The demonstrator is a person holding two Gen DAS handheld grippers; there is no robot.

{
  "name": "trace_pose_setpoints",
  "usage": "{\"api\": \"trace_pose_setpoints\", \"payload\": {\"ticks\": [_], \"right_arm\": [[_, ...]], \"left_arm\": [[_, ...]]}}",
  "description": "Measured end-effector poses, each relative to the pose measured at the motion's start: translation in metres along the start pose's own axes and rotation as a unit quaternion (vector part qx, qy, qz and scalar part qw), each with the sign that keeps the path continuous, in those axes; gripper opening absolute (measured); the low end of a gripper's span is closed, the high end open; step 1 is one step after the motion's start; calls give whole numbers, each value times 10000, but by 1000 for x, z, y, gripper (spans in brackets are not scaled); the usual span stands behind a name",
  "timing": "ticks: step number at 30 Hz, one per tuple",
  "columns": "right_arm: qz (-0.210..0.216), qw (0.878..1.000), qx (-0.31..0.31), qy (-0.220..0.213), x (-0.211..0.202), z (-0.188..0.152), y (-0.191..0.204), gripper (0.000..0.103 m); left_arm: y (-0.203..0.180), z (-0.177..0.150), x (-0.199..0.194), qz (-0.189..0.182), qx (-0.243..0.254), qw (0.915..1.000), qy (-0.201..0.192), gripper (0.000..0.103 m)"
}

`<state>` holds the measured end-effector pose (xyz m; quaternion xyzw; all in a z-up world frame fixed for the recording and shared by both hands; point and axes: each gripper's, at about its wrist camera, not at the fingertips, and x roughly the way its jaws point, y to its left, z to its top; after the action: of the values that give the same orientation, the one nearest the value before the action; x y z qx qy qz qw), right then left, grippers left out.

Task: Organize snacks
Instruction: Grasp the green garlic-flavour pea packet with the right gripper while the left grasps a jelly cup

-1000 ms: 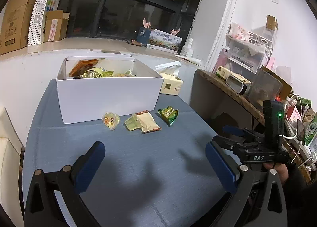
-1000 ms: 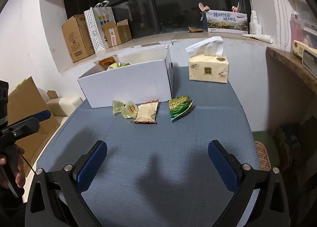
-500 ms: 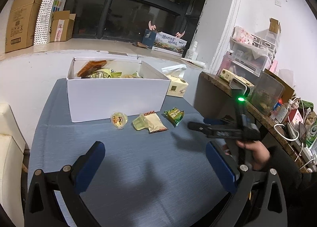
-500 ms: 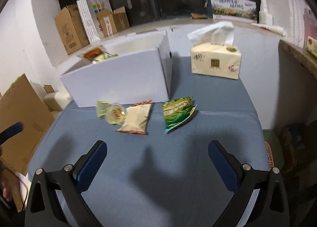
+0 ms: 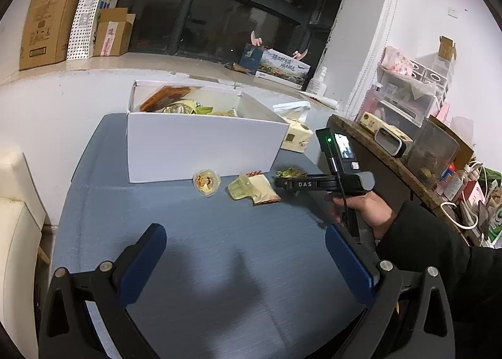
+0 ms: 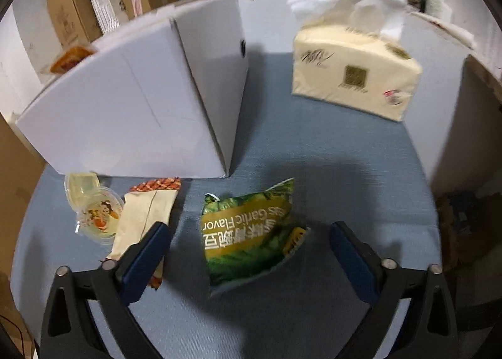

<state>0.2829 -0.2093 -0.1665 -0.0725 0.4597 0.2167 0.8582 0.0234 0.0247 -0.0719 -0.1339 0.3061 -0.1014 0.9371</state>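
Observation:
A white cardboard box (image 5: 200, 145) (image 6: 131, 120) holding several snacks stands on the blue table. In front of it lie a clear jelly cup (image 5: 206, 181) (image 6: 97, 211), a yellow jelly cup (image 5: 240, 188), a beige packet (image 5: 262, 189) (image 6: 141, 218) and a green garlic-flavour bag (image 6: 248, 233) (image 5: 290, 173). My right gripper (image 6: 249, 252) is open, its fingers on either side of the green bag, just above it. In the left wrist view it (image 5: 279, 182) reaches over that bag. My left gripper (image 5: 244, 261) is open and empty over bare table, well short of the snacks.
A cream tissue pack (image 6: 354, 76) (image 5: 295, 136) stands right of the box. A wooden shelf (image 5: 392, 164) with clutter runs along the table's right side. Cardboard boxes (image 5: 47, 33) sit on the window ledge behind. A cream chair (image 5: 18, 221) is at the left.
My right gripper has moved forward and down across the table to the green bag. My left gripper has shifted slightly closer to the box.

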Motion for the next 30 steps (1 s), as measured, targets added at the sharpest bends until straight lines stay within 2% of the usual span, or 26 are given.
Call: {"api": "trace_pose_setpoints", "payload": {"ticks": [1,2,4,9,14,17,22,25,26,28,30], "right_arm": [[-232,9997,-52,5,-1,0,1,59],[-358,9994,-34,7,-2,0,0,55],[-98,9998,146,-54,-7,-4,-6,54],[136,9992,262,-274,-29,-17,-14,52],[502,9959,383,-648,-79,-43,-8,52],[680,9927,424,-902,-105,-62,-4,52],[687,9911,310,-1098,-140,-84,1,53],[733,9887,340,-1259,-153,-89,-2,53],[689,9883,335,-1317,-156,-92,-1,53],[692,9877,332,-1363,-162,-99,0,53],[685,9875,350,-1377,-163,-103,1,53]], "left_arm": [[1,0,1,11,-18,10000,9,103],[2,0,2,17,-34,10000,24,103],[3,-1,5,15,-27,10000,69,103],[-5,4,23,-5,180,9996,209,103],[-11,21,74,51,159,9984,543,103],[-16,29,117,-155,-102,9965,820,103],[-18,41,173,343,-368,9938,987,102],[-10,47,201,578,-780,9892,1102,100],[-8,48,208,675,-844,9879,1112,95],[-5,48,224,979,-910,9836,1213,76],[-2,46,230,1084,-1032,9810,1232,35]]}}
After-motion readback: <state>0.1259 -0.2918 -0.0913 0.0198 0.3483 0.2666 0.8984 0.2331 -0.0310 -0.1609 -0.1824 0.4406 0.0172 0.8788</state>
